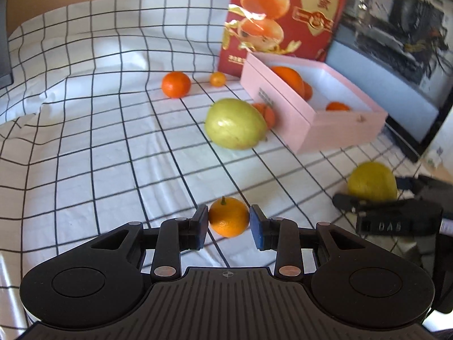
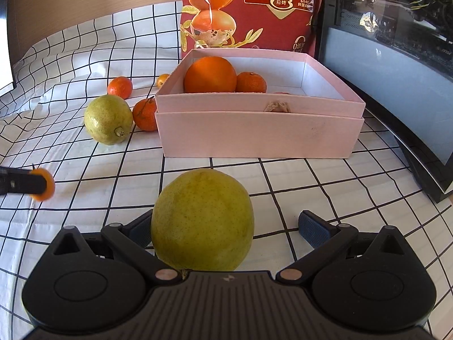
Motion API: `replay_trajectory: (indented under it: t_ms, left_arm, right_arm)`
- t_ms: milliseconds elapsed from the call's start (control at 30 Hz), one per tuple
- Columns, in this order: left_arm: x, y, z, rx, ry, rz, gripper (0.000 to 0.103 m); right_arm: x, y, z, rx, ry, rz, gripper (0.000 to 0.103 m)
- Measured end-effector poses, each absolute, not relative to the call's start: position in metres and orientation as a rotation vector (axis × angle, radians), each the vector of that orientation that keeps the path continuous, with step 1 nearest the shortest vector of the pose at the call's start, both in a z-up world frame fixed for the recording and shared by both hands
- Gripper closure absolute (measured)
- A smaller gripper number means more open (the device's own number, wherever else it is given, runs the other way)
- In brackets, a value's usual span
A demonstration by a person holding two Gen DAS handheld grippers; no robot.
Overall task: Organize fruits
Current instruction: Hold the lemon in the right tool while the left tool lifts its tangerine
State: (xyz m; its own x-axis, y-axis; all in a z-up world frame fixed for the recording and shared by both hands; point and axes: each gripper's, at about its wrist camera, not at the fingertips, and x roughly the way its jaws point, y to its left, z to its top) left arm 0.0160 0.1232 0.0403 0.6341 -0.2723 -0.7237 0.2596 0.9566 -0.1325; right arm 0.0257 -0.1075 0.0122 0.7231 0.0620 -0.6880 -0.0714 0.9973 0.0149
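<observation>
My left gripper (image 1: 228,221) has its pads on both sides of a small orange mandarin (image 1: 228,217), shut on it just above the checked cloth. My right gripper (image 2: 226,228) is open around a large yellow-green citrus (image 2: 202,221); the left pad touches it, the right pad stands apart. The pink box (image 2: 257,126) ahead holds a big orange (image 2: 210,74) and a mandarin (image 2: 251,82). Another green citrus (image 2: 108,119), a mandarin (image 2: 145,114) beside the box, a further mandarin (image 2: 120,87) and a tiny one (image 2: 162,80) lie on the cloth.
A red snack bag (image 2: 249,8) stands behind the box. A dark glass-sided case (image 2: 396,65) runs along the right. The checked cloth (image 1: 99,141) is wrinkled at the left. The right gripper shows in the left wrist view (image 1: 390,215).
</observation>
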Motion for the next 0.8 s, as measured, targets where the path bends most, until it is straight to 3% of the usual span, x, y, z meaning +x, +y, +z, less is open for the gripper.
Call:
replay_trajectory:
  t_ms: [800]
  left_arm:
    - [0.016,0.105,0.031,0.024,0.874,-0.324,0.066]
  right_arm:
    - [0.005,-0.107,0.037,-0.054,0.764,0.128,0.006]
